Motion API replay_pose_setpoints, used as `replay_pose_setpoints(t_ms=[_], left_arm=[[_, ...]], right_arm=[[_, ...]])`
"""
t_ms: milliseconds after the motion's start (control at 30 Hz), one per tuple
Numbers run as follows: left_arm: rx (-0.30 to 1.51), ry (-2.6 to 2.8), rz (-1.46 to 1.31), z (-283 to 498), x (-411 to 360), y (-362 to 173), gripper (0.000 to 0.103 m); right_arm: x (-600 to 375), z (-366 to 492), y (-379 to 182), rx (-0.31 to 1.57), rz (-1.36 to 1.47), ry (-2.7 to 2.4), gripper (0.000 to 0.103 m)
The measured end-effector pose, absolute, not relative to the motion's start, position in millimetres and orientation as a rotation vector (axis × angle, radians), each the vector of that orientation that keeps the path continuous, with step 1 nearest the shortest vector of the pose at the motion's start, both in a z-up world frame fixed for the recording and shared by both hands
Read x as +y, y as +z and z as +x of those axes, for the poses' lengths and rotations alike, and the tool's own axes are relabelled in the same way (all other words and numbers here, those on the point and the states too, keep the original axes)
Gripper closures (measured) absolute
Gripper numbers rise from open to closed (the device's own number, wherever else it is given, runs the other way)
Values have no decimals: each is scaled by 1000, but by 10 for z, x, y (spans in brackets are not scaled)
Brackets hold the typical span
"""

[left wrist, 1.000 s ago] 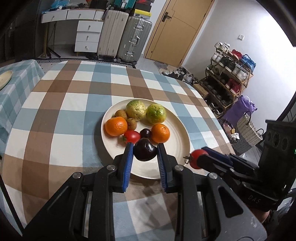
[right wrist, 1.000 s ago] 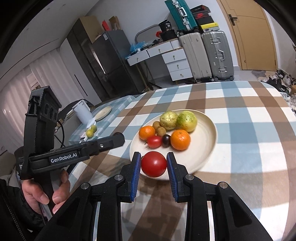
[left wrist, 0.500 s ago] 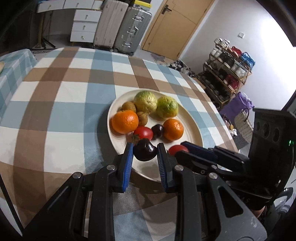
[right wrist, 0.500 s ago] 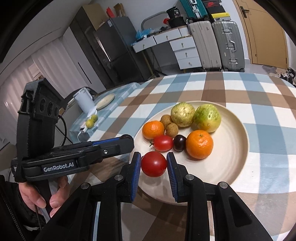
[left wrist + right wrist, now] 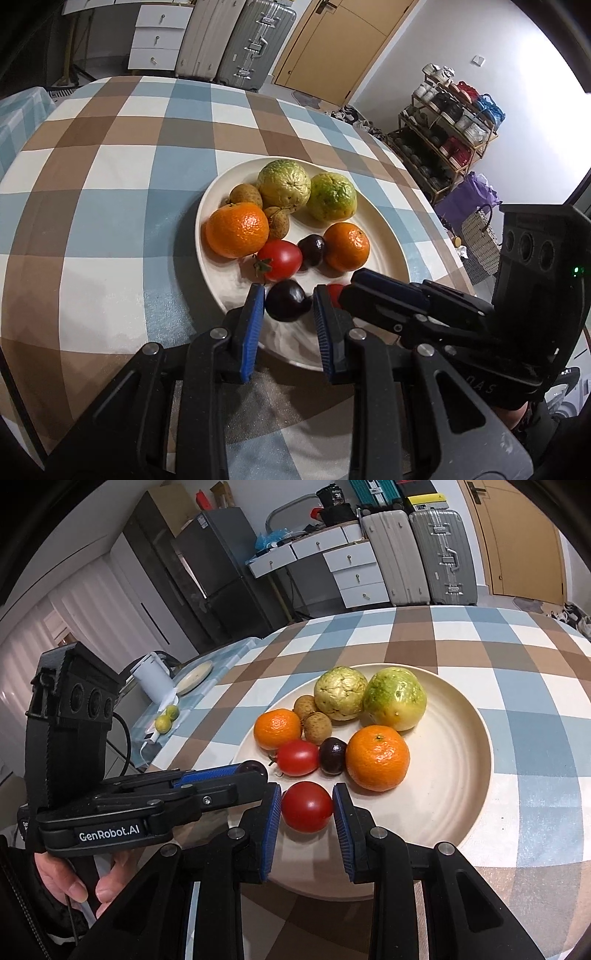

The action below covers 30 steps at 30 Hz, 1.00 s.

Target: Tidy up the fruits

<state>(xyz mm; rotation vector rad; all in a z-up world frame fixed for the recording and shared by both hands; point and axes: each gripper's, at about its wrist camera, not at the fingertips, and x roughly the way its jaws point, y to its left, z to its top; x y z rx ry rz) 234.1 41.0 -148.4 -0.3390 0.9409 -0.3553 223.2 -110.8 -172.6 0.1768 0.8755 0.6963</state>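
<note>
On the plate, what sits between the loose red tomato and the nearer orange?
A small dark plum sits between the tomato and the orange on the plate, clearest in the right wrist view.

a cream plate (image 5: 461,797) is set on a tablecloth (image 5: 110,192) checked in blue, brown and white. two orange mandarins (image 5: 377,757), red tomatoes (image 5: 307,806) and a dark purple plum (image 5: 287,305) are seen; blue pads (image 5: 271,830) are fitted.

Left gripper (image 5: 288,306) and right gripper (image 5: 307,805) clamped, angled down.
</note>
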Motion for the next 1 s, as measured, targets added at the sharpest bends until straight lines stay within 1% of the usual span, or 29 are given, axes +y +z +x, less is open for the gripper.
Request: replay_pose_setpoints(t_ms=[67,100,133,167,200,300,333,367,400,433,467,533,567,633,767,833,900,1000], left_arm=[[938,-360,-349,2352,422,-1470,80],[935,-363,-350,2354,425,-1457,79],[932,-363,-346,2352,424,-1442,78],[927,-362,-339,2343,421,-1423,78],[923,-363,-334,2332,422,-1406,74],[895,-357,-320,2273,420,-1329,58],[882,-352,-313,2247,419,-1301,55],[871,-351,-308,2220,416,-1271,54],[864,-353,-305,2197,413,-1241,53],[858,-355,-305,2169,407,-1205,52],[853,-356,-304,2145,406,-1180,51],[838,-353,-294,2084,390,-1110,44],[829,-349,-289,2050,384,-1073,42],[805,-343,-274,1972,366,-990,36],[754,-314,-217,1797,304,-808,33],[733,-297,-204,1709,289,-718,23],[707,-275,-200,1621,291,-628,21],[661,-238,-182,1487,298,-495,20]], right_arm=[[-1117,2237,-1703,863,189,697,69],[-1125,2246,-1686,853,196,695,57],[-1131,2243,-1672,843,201,694,48],[-1145,2231,-1653,831,207,693,48],[-1165,2213,-1621,814,211,690,48],[-1228,2172,-1557,788,211,673,46],[-1271,2149,-1531,776,218,666,43],[-1316,2126,-1506,767,225,653,39],[-1357,2104,-1482,758,229,635,32],[-1397,2081,-1461,746,233,623,30],[-1447,2048,-1432,731,242,613,29],[-1539,1991,-1376,710,256,594,29],[-1577,1972,-1350,702,262,587,28],[-1648,1912,-1279,678,273,571,23],[-1739,1749,-1125,620,279,553,15],[-1777,1649,-1044,592,277,544,11],[-1793,1569,-981,569,274,539,9],[-1829,1432,-873,529,271,524,3]])
